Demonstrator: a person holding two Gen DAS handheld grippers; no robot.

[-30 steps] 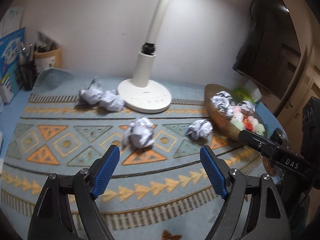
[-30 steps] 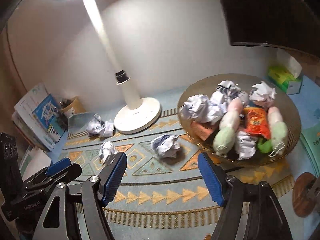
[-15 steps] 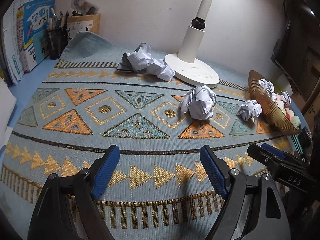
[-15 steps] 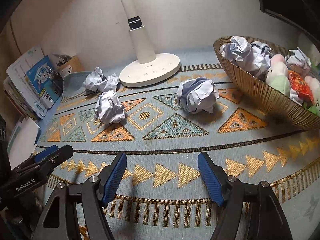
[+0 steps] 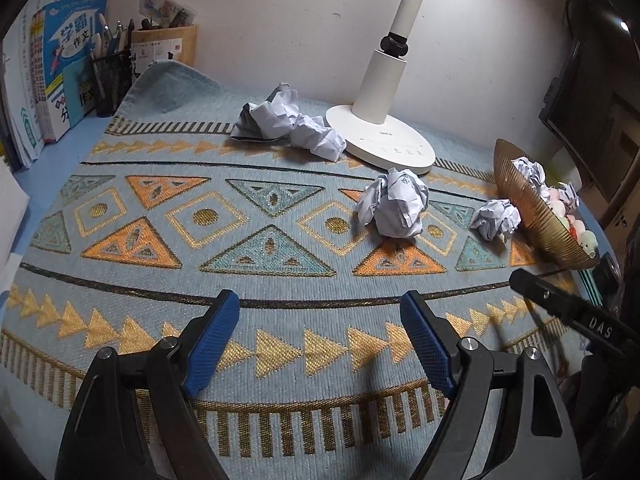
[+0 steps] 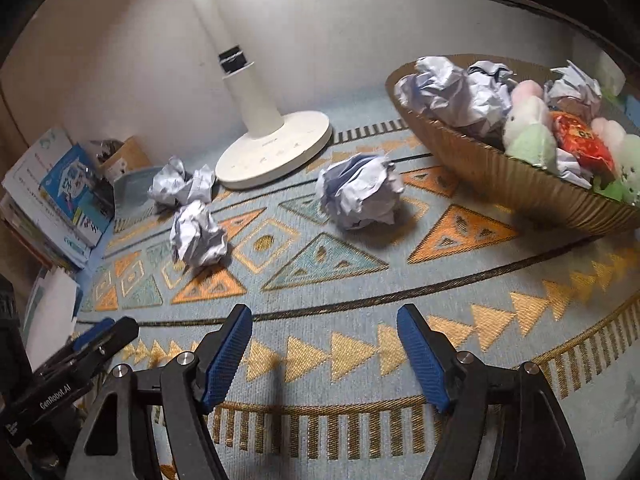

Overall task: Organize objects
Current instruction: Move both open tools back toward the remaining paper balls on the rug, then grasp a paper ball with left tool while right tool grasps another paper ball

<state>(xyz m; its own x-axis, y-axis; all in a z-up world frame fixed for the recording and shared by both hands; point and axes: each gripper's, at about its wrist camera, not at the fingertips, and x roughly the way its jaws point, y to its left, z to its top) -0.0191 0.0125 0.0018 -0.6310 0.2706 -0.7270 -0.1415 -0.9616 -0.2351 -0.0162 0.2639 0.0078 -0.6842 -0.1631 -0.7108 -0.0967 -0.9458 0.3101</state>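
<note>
The tidying looks partly done. The bowl (image 6: 516,184), at 2 o'clock in the right view, already holds several paper balls, plush toys (image 6: 528,128) and a red packet (image 6: 580,140). Four paper balls are left on the mat (image 5: 280,352).

In the left view, the big ball (image 5: 394,208) sits at 1 o'clock, in the open. The small ball (image 5: 496,218) lies at 2 o'clock, just beside the bowl's wall. A pair of balls (image 5: 292,124) rests at 12 o'clock against the lamp (image 5: 384,140) base. A mesh pen cup (image 5: 110,76) with pens stands at 10 o'clock, beside books (image 5: 60,64).

The left gripper (image 5: 320,340) is spread wide and carries nothing. The right gripper (image 6: 324,352) is likewise spread and bare, low over the mat. The small ball, at 12 o'clock in the right view, seems its nearest pick.
</note>
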